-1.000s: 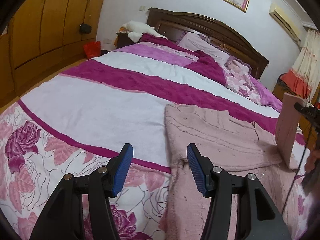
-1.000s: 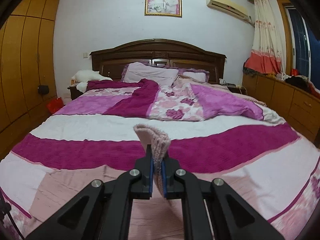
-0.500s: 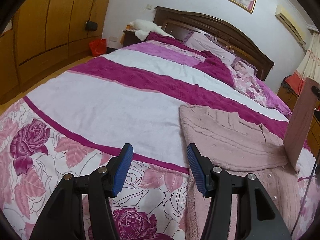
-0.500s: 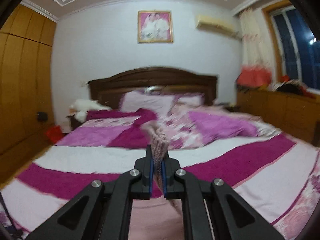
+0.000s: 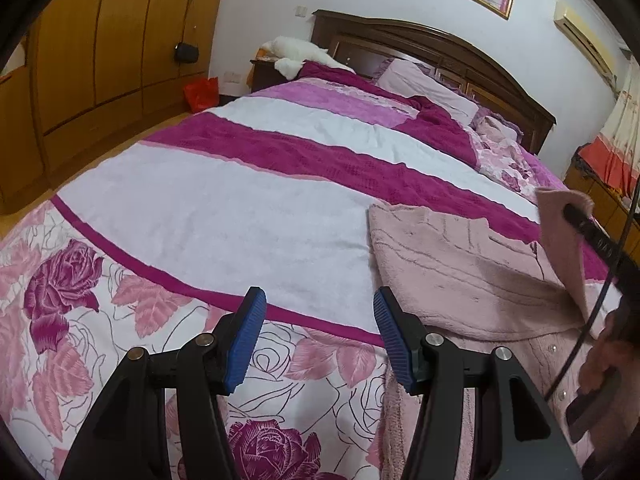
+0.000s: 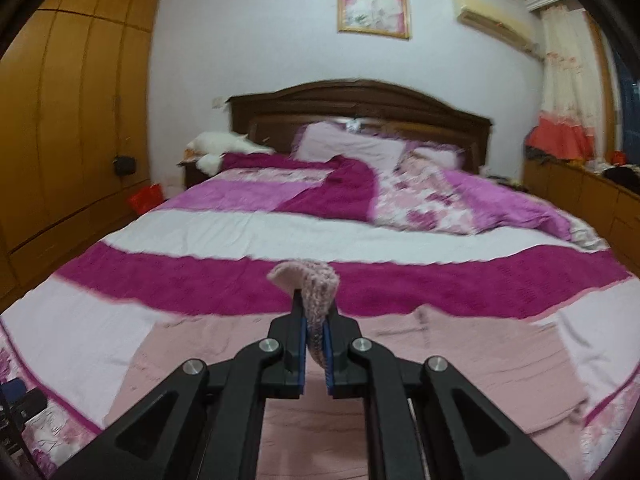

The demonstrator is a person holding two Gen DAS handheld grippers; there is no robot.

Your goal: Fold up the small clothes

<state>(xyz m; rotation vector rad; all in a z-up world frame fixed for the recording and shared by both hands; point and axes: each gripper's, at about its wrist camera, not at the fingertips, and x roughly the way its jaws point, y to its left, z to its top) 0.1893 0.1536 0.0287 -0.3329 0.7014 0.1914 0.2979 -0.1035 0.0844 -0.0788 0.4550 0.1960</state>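
A pale pink knitted cardigan (image 5: 460, 272) lies spread on the bed, with small buttons near its front edge. My left gripper (image 5: 320, 332) is open and empty, hovering over the floral bedcover just left of the cardigan. My right gripper (image 6: 315, 332) is shut on a sleeve end of the cardigan (image 6: 316, 284) and holds it lifted above the rest of the garment (image 6: 400, 356). In the left wrist view the lifted sleeve (image 5: 564, 240) hangs at the far right with the right gripper's black finger on it.
The bed (image 5: 224, 216) has a white, magenta and rose-patterned cover, with pillows (image 6: 348, 144) and a dark headboard (image 6: 360, 96) behind. Wooden wardrobes (image 5: 100, 52) stand on the left, a low cabinet (image 6: 580, 192) on the right.
My right gripper rose with the sleeve, then came back down lower over the cardigan. My left gripper drifted left, away from the cardigan's edge, still open.
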